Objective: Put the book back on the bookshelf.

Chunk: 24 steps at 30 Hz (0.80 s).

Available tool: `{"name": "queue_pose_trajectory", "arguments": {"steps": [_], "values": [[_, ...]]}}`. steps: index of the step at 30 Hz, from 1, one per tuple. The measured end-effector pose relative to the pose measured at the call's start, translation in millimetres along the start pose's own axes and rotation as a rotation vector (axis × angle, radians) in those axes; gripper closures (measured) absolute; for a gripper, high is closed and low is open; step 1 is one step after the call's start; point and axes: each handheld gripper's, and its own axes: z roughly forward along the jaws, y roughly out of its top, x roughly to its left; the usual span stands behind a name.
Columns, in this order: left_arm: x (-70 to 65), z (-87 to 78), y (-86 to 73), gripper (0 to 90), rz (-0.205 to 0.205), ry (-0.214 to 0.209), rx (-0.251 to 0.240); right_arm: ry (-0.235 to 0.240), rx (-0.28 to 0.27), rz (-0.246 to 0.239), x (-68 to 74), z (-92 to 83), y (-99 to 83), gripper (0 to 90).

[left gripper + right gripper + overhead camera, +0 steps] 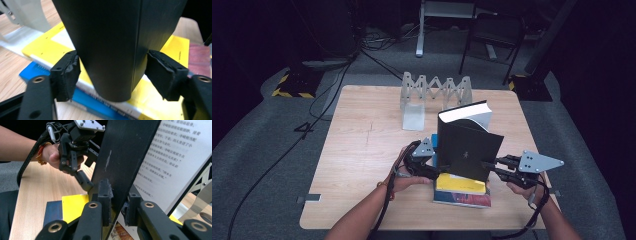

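Note:
A black book point(467, 145) stands upright and partly open on a flat stack with a yellow book point(459, 184) on top. My right gripper point(486, 166) is shut on the black book's cover point(122, 157), with the printed pages point(170, 157) fanned open beside it. My left gripper point(437, 167) stands open at the other side. Its pads point(67, 75) flank the lower end of the spine point(107, 37), the left pad at the cover and the right one a sliver off. A blue book point(37, 72) and a red-patterned one point(198, 57) lie under the yellow book point(165, 50).
A grey metal folding rack point(434, 90) stands at the table's far edge, with a flat plate point(413, 117) reaching toward me. The wooden table point(362, 150) has bare room on its left half. Cables and chair legs lie on the floor beyond.

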Motion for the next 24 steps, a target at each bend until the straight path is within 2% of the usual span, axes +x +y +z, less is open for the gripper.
{"name": "queue_pose_trajectory", "arguments": {"steps": [6,16,19,22,24], "values": [[-3.7,2.1,11.3,30.3,0.014,-0.024,-0.064,-0.016,0.015,0.012,-0.3,-3.2,-6.2,78.2],[-2.8,-2.0,18.2,34.3,0.026,-0.032,-0.096,-0.072,0.026,0.039,-4.2,-3.7,-9.4,74.6],[-2.9,-3.3,18.0,36.5,0.034,-0.029,-0.094,-0.096,0.026,0.041,-5.2,-3.6,-9.3,73.2],[-3.2,-5.0,17.3,40.3,0.049,-0.045,-0.095,-0.136,0.019,0.057,-8.1,-4.2,-9.2,68.1],[-3.2,-6.1,17.3,43.1,0.065,-0.047,-0.091,-0.181,0.018,0.072,-10.4,-4.6,-9.5,61.6]]}}
